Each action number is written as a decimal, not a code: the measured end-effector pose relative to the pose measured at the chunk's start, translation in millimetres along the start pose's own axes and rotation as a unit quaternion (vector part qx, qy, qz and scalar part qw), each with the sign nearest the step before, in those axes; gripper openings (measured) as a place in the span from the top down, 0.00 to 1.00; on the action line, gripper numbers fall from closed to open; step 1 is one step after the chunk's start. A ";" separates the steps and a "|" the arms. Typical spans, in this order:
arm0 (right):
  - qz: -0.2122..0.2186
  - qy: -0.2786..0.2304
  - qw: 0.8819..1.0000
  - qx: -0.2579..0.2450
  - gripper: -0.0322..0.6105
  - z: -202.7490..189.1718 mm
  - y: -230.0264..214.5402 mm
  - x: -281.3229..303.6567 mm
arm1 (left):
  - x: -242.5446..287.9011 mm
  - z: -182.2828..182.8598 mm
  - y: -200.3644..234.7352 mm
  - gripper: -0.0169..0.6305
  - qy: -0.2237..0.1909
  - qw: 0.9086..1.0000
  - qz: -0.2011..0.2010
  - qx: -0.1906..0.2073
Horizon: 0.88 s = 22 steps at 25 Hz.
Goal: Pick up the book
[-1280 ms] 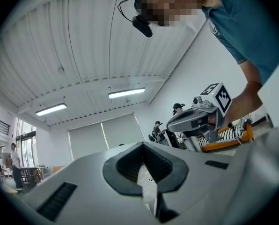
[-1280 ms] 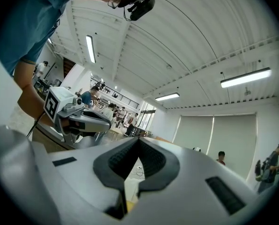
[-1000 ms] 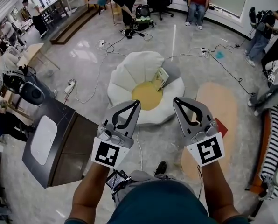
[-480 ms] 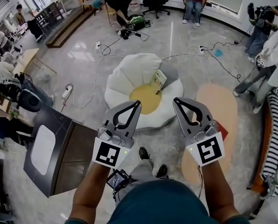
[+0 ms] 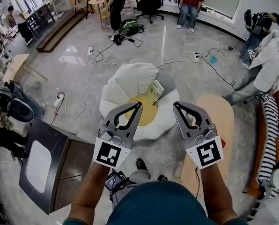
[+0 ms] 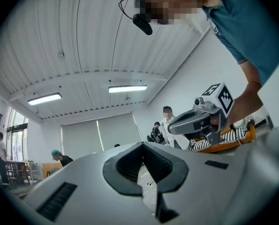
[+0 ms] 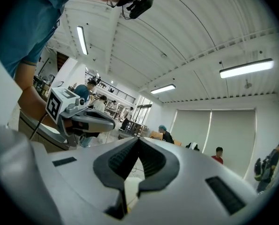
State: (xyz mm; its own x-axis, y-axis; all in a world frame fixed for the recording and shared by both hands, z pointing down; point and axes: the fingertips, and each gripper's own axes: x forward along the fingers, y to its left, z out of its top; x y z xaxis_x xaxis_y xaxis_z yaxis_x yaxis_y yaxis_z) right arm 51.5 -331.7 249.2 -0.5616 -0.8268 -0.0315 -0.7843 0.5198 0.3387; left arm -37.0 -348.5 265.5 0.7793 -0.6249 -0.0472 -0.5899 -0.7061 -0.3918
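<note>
Left gripper (image 5: 139,104) and right gripper (image 5: 175,104) closed, empty; book (image 5: 157,88) beyond on cushion (image 5: 125,78); cables (image 5: 89,76), dark table (image 5: 71,158) left.

Left gripper (image 5: 137,105) and right gripper (image 5: 176,105) level, side by side, jaws together

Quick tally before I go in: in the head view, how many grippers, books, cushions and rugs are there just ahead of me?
Grippers: 2 (left gripper, right gripper)
Book: 1
Egg-shaped cushion: 1
Peach rug: 1
Total: 5
</note>
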 end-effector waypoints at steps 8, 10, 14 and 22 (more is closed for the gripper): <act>-0.004 0.014 1.000 -0.014 0.93 -0.4 0.8 63.1 | 9.9 -23.7 55.4 0.97 -0.031 0.999 -0.004 -0.011; -0.002 0.018 1.000 -0.013 0.93 -2.5 1.9 74.6 | 11.1 -28.4 65.7 0.97 -0.034 0.999 -0.004 -0.012; 0.001 0.030 0.999 -0.018 0.93 -9.1 0.2 94.1 | 15.4 -37.7 82.8 0.97 -0.038 0.999 -0.001 -0.018; 0.007 0.036 0.999 -0.013 0.93 -27.6 -20.1 124.5 | 38.9 -57.2 101.7 0.97 -0.027 0.999 -0.002 -0.027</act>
State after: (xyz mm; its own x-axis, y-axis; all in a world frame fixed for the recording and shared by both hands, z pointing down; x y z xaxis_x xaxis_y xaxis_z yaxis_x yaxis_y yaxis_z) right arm 4.6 -451.0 264.5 -0.5518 -0.8330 0.0408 -0.7688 0.5270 0.3623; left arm -78.7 -463.7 276.4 0.7910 -0.6043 -0.0955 -0.5962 -0.7263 -0.3420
